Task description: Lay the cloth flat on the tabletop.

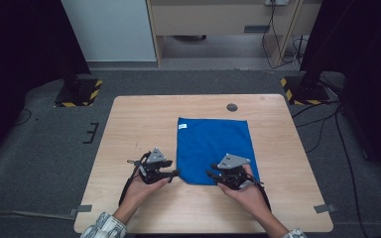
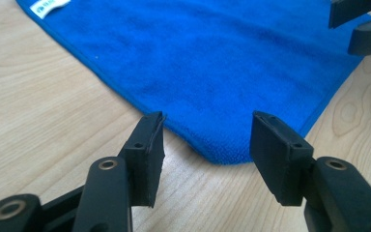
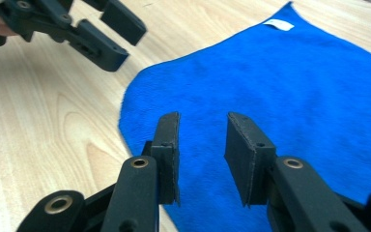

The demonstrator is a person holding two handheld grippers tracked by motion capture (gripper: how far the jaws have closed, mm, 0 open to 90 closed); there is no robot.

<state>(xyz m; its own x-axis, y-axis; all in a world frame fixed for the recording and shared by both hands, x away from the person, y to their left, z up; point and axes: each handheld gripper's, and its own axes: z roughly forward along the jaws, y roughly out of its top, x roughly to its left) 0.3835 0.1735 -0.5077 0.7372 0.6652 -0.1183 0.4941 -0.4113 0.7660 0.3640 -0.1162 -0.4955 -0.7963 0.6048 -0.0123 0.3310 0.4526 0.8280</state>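
Tongs (image 1: 194,174) at blue cloth's (image 1: 213,141) near edge

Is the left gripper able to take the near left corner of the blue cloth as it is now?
Probably yes. The left gripper has its fingers apart, and the cloth corner lies flat on the table just ahead of the gap. Nothing lies between them; the right gripper is off to the side.
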